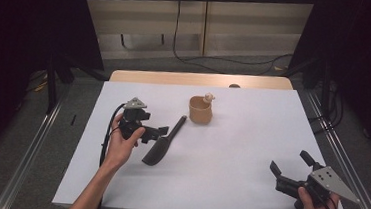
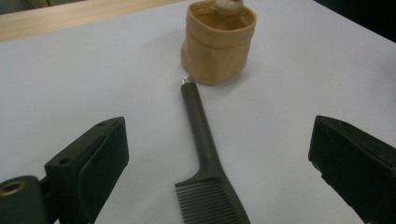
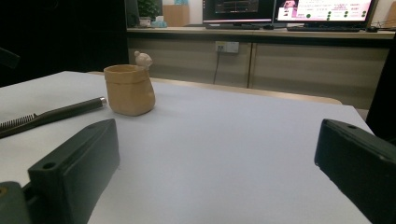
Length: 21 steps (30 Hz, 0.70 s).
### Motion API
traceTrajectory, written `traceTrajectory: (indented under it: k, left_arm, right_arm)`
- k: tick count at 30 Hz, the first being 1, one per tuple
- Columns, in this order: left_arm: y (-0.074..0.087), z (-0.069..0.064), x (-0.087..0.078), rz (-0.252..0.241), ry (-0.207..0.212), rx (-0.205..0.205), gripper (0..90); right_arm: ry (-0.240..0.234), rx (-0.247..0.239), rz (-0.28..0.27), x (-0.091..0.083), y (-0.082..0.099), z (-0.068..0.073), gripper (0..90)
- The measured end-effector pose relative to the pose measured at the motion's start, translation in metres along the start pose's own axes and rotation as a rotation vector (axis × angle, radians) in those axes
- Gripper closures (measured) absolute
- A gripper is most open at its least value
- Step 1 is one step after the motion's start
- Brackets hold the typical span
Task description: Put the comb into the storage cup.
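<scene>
A dark comb point(image 1: 163, 143) with a long handle lies flat on the white table cover point(image 1: 227, 188). Its handle end points at a tan pot point(image 1: 200, 110) that has a small pale figure on its rim. My left gripper point(image 1: 155, 133) hovers just left of the comb's toothed end. In the left gripper view its jaws stand wide apart on either side of the comb point(image 2: 201, 140), not touching it, with the pot point(image 2: 217, 44) beyond. My right gripper point(image 1: 289, 162) is open near the front right corner, with nothing between its jaws. The right gripper view has the pot point(image 3: 128, 88) and comb point(image 3: 51, 114) far off.
The wooden table edge point(image 1: 200, 79) shows past the white cover at the back. Metal rails point(image 1: 29, 147) run along both sides of the table. Cables point(image 1: 217, 59) lie on the floor behind. Desks with monitors point(image 3: 289, 9) stand in the background.
</scene>
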<state>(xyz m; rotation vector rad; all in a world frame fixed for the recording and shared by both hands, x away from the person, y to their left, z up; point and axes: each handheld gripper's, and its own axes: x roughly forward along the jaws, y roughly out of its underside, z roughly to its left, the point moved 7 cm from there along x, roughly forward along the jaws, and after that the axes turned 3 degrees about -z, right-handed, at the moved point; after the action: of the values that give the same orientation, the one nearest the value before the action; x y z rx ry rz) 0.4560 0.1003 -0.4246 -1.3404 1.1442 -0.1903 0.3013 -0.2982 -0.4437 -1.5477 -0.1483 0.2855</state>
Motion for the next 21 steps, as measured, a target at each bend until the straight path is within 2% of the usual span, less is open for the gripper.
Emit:
traceTrajectory:
  k: [2,4,7,12,15,16,21]
  left_arm:
    - [-0.004,-0.003,0.003,-0.005,0.015,0.006,5.3]
    - [-0.004,-0.007,0.009,0.042,0.027,0.017,5.3]
    - [-0.002,-0.009,0.019,0.078,-0.005,0.041,5.6]
    - [-0.002,-0.014,0.028,0.114,0.017,0.048,6.1]
    - [0.001,-0.014,0.035,0.168,0.022,0.037,5.6]
    - [0.003,-0.014,0.037,0.183,0.018,0.045,5.6]
    - [0.007,-0.014,0.045,0.229,0.034,0.046,5.4]
  right_arm:
    - [-0.001,0.0,0.001,0.0,0.0,0.0,0.0]
    - [-0.002,-0.001,0.0,0.0,0.0,0.0,0.0]
    - [-0.002,0.0,-0.001,0.0,0.0,0.001,0.0]
    - [-0.004,0.0,0.0,0.0,0.0,0.0,0.0]
    - [-0.006,0.0,0.001,0.0,0.0,0.001,0.0]
    - [-0.007,0.0,0.001,0.0,0.0,0.001,0.0]
    - [-0.007,-0.001,0.001,0.0,0.0,0.001,0.0]
